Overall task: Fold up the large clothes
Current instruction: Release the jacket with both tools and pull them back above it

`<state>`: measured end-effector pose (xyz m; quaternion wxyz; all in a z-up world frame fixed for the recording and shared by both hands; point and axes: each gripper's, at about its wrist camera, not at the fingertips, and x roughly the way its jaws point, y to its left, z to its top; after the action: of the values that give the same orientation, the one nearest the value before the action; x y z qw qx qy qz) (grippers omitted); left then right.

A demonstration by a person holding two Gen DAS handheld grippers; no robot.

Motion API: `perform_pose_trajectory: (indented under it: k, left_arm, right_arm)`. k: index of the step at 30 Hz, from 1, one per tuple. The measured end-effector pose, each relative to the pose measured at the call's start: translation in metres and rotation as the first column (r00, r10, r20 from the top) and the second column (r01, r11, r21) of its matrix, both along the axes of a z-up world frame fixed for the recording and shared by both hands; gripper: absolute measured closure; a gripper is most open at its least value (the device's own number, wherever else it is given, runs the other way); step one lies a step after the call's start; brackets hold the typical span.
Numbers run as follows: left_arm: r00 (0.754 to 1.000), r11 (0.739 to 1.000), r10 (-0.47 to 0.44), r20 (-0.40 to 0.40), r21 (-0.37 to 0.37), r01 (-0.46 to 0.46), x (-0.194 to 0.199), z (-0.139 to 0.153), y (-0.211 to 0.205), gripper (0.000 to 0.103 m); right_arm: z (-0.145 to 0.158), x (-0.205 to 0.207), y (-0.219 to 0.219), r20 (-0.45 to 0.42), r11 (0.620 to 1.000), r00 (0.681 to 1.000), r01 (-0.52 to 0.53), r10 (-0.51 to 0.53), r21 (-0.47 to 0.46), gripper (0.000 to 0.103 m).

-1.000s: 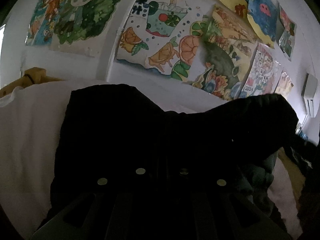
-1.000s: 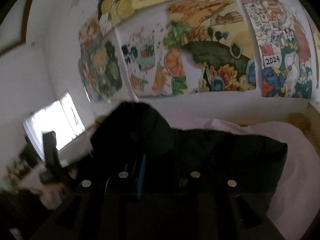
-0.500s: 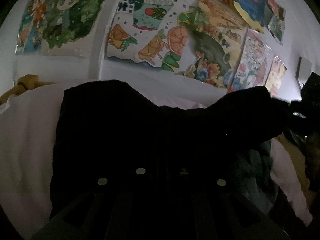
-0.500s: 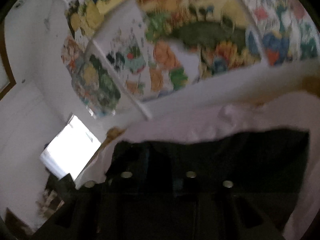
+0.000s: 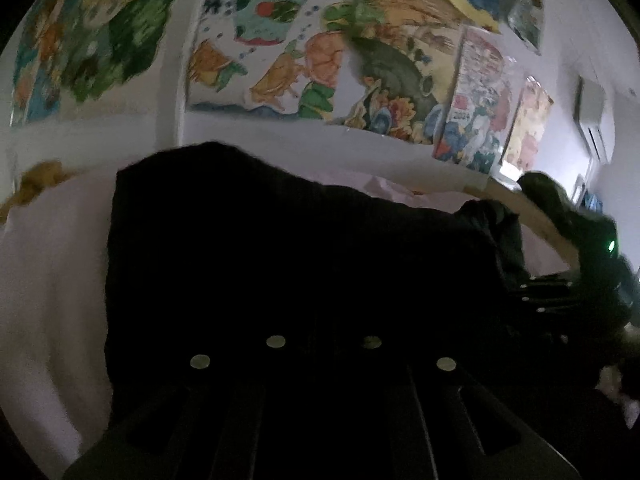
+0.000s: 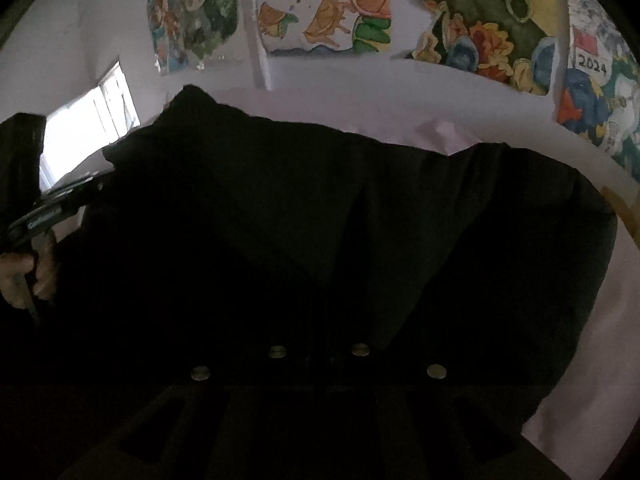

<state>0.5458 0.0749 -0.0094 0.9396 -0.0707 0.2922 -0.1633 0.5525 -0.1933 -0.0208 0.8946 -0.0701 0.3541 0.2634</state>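
Two views, both filled by one black garment spread over a pale pink bed sheet. Left wrist view only: right gripper at the garment's right edge, an air conditioner high on the wall. Right wrist view only: left gripper and bare hand at the garment's left edge, a bright window. Colourful paintings in both. Fingers of each lost in dark cloth; apart or together, impossible to tell.
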Motion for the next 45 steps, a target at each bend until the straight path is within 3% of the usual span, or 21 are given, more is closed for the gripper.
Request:
perform_pose_trajectory:
  k: [3,5,6,7,12,16,18,21,25,29,33,37,45]
  left_arm:
    - [1.0,0.997,0.002,0.011,-0.071,-0.001,-0.017,0.01,0.012,0.092]
    - [0.998,0.996,0.008,0.058,-0.093,-0.003,-0.027,0.023,0.016,0.075]
    - [0.996,0.994,0.013,0.091,-0.11,-0.003,-0.03,0.03,0.016,0.061]
    - [0.993,0.993,0.019,0.115,-0.122,-0.005,-0.03,0.037,0.016,0.056]
    - [0.984,0.991,0.087,0.153,-0.112,-0.07,0.012,0.073,-0.01,0.056]
    - [0.991,0.982,0.077,0.107,-0.182,-0.057,0.054,0.087,-0.016,0.056]
    - [0.999,0.986,0.037,0.026,-0.165,-0.032,0.073,0.081,-0.022,0.056]
    - [0.999,0.997,-0.003,-0.055,-0.081,-0.001,0.081,0.057,-0.031,0.057]
    - [0.997,0.999,-0.034,-0.072,-0.022,0.033,0.073,0.026,-0.032,0.057]
    - [0.997,0.996,-0.035,-0.065,0.078,0.04,0.067,0.011,-0.033,0.057]
    - [0.997,0.986,-0.046,-0.061,0.157,0.055,0.066,-0.006,-0.039,0.056]
    - [0.996,0.981,-0.063,-0.066,0.18,0.074,0.072,-0.031,-0.039,0.056]
    - [0.996,0.979,-0.058,-0.064,0.191,0.069,0.09,-0.068,-0.04,0.056]
  right_arm:
    - [-0.002,-0.003,-0.002,0.004,1.0,1.0,0.008,-0.008,-0.017,0.099]
    - [-0.009,-0.005,-0.002,-0.014,0.999,1.0,0.011,-0.011,-0.038,0.099]
    - [-0.012,-0.004,-0.002,-0.017,0.998,1.0,0.018,-0.019,-0.053,0.099]
    - [-0.012,-0.005,-0.001,-0.015,0.998,1.0,0.022,-0.023,-0.055,0.099]
    - [-0.003,-0.006,0.0,-0.007,0.999,0.999,0.033,-0.033,-0.039,0.099]
    - [-0.005,-0.009,-0.002,-0.013,0.999,0.999,0.029,-0.03,-0.04,0.099]
    - [-0.005,-0.015,-0.006,-0.022,0.999,0.999,0.024,-0.024,-0.029,0.099]
    - [0.016,-0.032,-0.023,-0.002,1.0,1.0,0.007,-0.007,0.028,0.099]
    - [0.059,-0.038,-0.042,0.097,0.987,0.995,0.012,-0.027,0.16,0.099]
    - [0.069,-0.002,-0.028,0.097,0.967,0.992,0.056,-0.082,0.247,0.099]
    - [0.043,0.036,-0.002,0.018,0.981,0.994,0.105,-0.11,0.163,0.099]
    - [0.002,0.049,0.001,-0.006,0.996,0.998,0.065,-0.065,0.065,0.1]
    - [-0.044,0.073,-0.003,-0.036,0.997,0.999,0.035,-0.033,0.075,0.102]
